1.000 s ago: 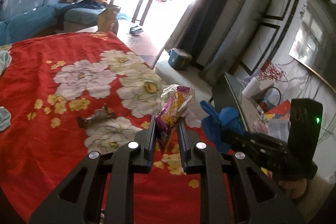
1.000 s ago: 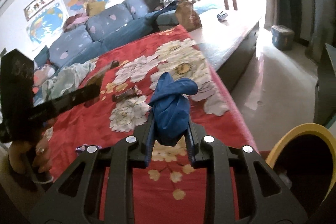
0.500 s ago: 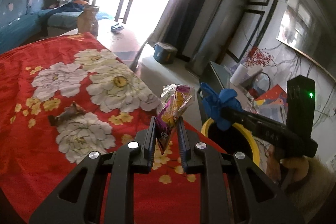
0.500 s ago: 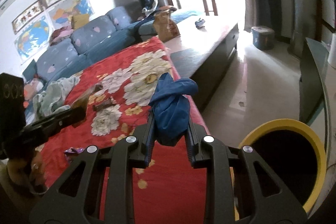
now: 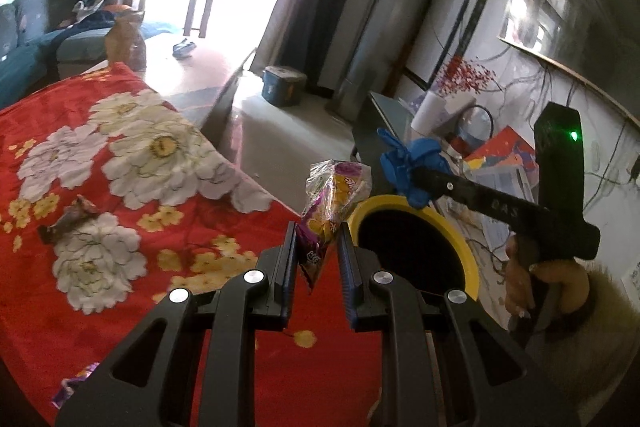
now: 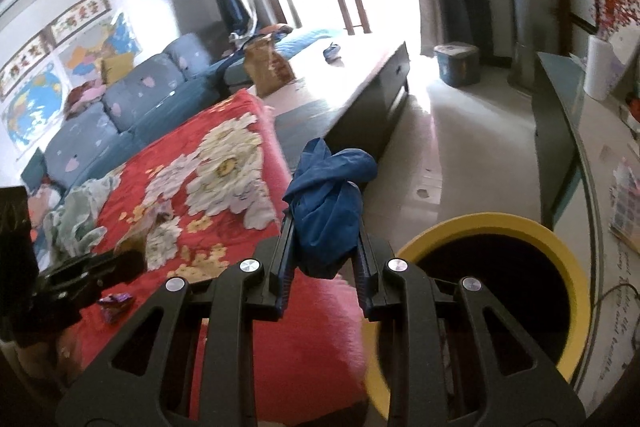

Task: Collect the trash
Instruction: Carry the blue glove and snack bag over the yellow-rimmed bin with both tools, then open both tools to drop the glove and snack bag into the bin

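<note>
My left gripper (image 5: 317,233) is shut on a crinkled purple and yellow snack wrapper (image 5: 330,205), held above the edge of the red flowered cloth (image 5: 120,211). Just right of it stands a yellow-rimmed bin (image 5: 466,251) with a dark inside. My right gripper (image 6: 323,227) is shut on a crumpled blue glove (image 6: 328,211) near the bin (image 6: 560,247). In the left wrist view the right gripper (image 5: 412,181) hangs over the bin's far rim with the blue glove (image 5: 408,163). A brown wrapper (image 5: 68,223) and a purple wrapper (image 6: 116,303) lie on the cloth.
A blue sofa (image 6: 132,103) stands behind the red cloth, with pale clothes (image 6: 80,215) at its edge. A long low table (image 6: 360,67) runs toward the bright door. A glass-topped stand (image 6: 560,115) with a paper roll (image 6: 600,71) sits right of the bin. A small blue box (image 5: 282,85) is on the floor.
Both grippers have swung right, off the red cloth toward the bin, with their loads still held. The yellow-rimmed bin has come into full view.
</note>
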